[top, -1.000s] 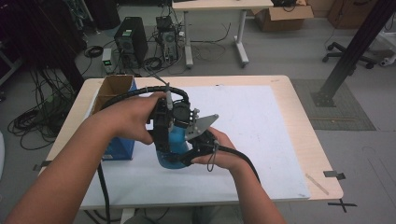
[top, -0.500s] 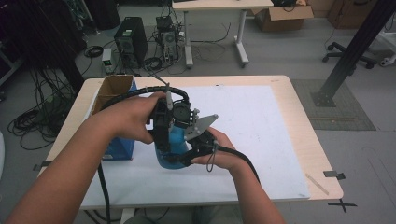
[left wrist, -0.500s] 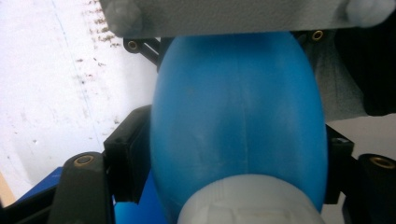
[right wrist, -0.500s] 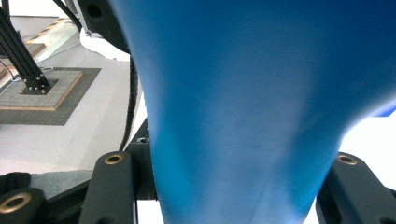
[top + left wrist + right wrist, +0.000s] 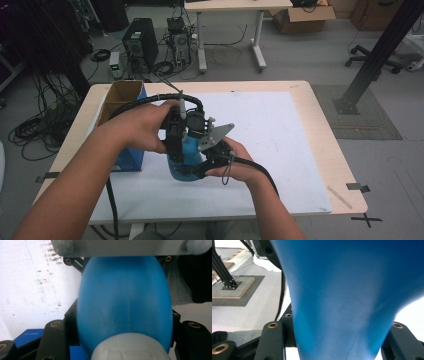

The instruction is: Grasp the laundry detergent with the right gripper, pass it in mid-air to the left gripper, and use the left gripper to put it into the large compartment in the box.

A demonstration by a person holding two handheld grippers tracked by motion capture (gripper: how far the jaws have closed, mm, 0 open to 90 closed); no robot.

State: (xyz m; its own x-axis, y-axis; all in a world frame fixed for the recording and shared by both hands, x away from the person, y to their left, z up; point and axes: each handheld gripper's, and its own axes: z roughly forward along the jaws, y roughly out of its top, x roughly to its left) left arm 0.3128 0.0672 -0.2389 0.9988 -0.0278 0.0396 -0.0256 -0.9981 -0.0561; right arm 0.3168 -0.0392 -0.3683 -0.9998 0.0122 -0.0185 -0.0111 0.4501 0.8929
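Blue bottle (image 5: pixel 184 159) held above white mat (image 5: pixel 280 135), nearer left edge of table (image 5: pixel 320 115), just beside blue box (image 5: pixel 131 152).

My right gripper (image 5: pixel 207 162) pinches bottle low, at narrow waist, fingers (image 5: pixel 273 340) pressed on both sides.

My left gripper (image 5: pixel 176 145) has just been closing; fingers (image 5: pixel 53 336) now clamp bottle's upper body by white cap (image 5: pixel 130 347).

Bottle's long axis roughly upright, grips stacked along it. Judgement: next is twist at cap, left hand nearer.

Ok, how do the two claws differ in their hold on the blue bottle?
The left claw comes down from above and has just been closing on the blue bottle near its white cap. The right claw comes in from the side, clamped on a narrower waist. Both are shut on it.
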